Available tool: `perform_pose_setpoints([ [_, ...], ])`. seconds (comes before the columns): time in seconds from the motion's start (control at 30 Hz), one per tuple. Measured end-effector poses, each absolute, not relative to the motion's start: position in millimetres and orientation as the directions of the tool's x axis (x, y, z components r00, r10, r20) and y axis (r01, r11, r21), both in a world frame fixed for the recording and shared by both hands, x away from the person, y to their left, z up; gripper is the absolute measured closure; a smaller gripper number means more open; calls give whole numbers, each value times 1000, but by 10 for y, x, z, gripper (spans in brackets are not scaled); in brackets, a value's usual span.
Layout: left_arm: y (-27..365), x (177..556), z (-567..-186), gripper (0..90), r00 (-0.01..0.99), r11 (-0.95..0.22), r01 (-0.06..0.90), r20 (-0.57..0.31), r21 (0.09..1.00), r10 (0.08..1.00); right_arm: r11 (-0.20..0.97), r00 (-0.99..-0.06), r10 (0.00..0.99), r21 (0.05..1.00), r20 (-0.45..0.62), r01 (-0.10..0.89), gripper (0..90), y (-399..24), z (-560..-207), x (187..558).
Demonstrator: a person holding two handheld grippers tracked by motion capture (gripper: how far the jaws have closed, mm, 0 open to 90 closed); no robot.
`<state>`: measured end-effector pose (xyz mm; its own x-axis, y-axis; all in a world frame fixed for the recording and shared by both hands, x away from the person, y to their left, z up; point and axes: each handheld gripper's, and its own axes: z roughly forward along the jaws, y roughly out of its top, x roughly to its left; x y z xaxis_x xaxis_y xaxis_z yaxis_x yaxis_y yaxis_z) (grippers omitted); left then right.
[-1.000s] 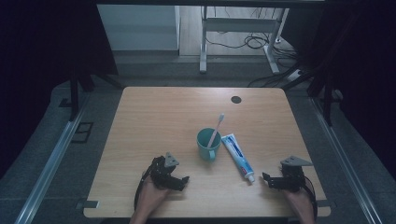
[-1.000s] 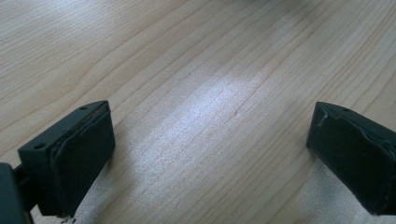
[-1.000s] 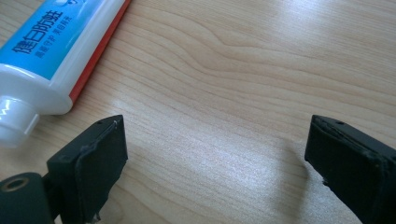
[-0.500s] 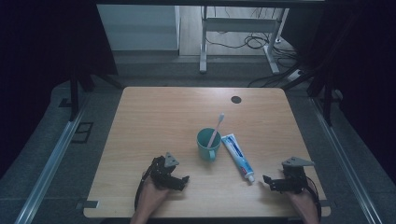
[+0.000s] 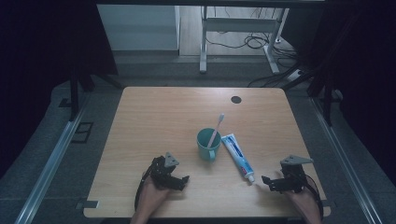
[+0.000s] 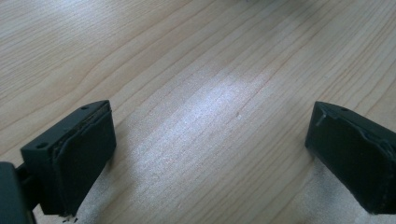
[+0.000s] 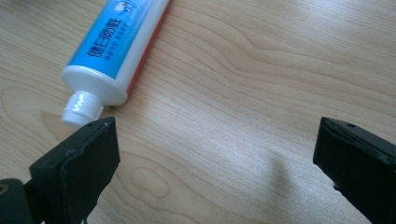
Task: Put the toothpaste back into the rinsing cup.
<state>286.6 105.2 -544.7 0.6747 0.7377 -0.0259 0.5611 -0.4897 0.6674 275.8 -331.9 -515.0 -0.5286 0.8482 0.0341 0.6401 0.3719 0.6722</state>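
Note:
A teal cup (image 5: 208,143) stands at the table's middle with a toothbrush (image 5: 216,127) leaning in it. To its right lies a blue and white toothpaste tube (image 5: 237,155), cap toward the front edge. My left gripper (image 5: 181,181) rests near the front left, open over bare wood (image 6: 210,154). My right gripper (image 5: 267,181) is at the front right, just right of the tube's cap. Its jaws have just been opening and now stand open (image 7: 215,163) with nothing between them. The tube (image 7: 116,51) and its white cap (image 7: 81,108) lie just beyond the left jaw.
The wooden table (image 5: 154,121) has a small black round hole (image 5: 236,99) near its far right. Behind it are a desk frame (image 5: 203,42) and cables (image 5: 252,42) on the floor. Metal rails (image 5: 51,158) run along both sides.

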Motion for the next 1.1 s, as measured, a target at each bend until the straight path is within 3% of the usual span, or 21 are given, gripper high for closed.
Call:
perform_pose_setpoints([
  [1.1, 1053, 2866, -5446, 19, 675, -490, 561, -26, 667, 737, 461, -588, 807, 565, 55, 684, 2, -2992, -4912, 2939],
])
